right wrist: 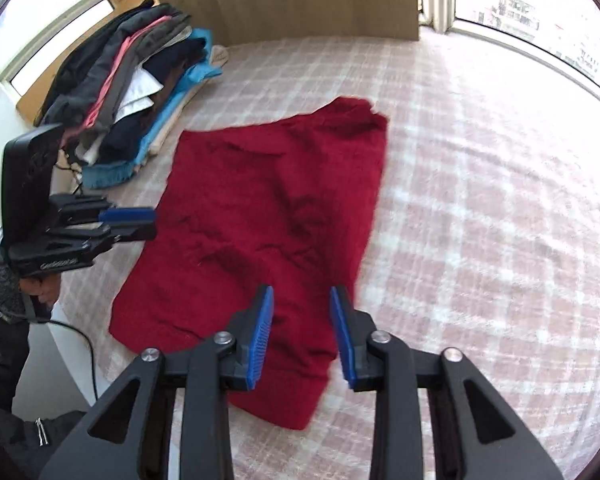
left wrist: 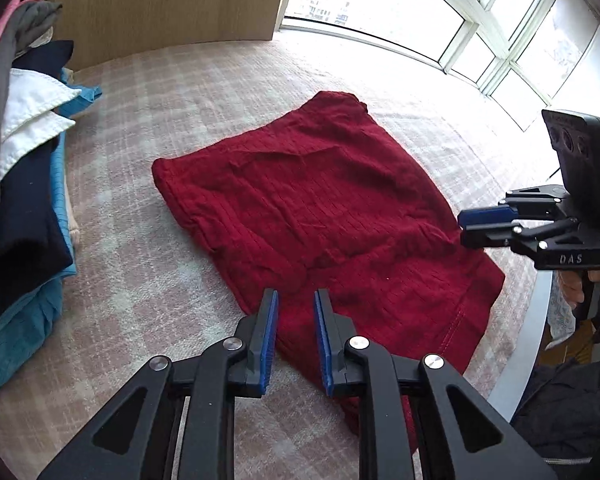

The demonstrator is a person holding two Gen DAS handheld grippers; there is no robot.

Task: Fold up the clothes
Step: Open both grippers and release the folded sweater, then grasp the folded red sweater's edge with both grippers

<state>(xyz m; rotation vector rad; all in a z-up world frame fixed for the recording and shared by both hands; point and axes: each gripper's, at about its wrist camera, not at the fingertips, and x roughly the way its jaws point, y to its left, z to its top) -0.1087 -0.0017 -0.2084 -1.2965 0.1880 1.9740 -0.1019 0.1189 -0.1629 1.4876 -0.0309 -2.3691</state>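
A dark red knitted garment [left wrist: 320,216] [right wrist: 268,216] lies folded flat on the plaid bed cover. My left gripper [left wrist: 296,294] hovers over its near edge, its blue-padded jaws a small way apart with nothing between them. The right gripper [right wrist: 302,292] hangs above the garment's near right part, its jaws apart and empty too. Each gripper shows in the other's view: the right gripper [left wrist: 462,228] reaches in from the right beside the garment's edge. The left gripper [right wrist: 155,222] comes in from the left at the garment's left edge.
A stack of folded clothes [left wrist: 28,168] [right wrist: 140,92] in grey, pink, white, navy and blue sits at the bed's left side. Behind stands a wooden board [left wrist: 160,4], with windows [left wrist: 500,28] to the right. The bed edge [left wrist: 528,336] and a person's dark jacket are close by.
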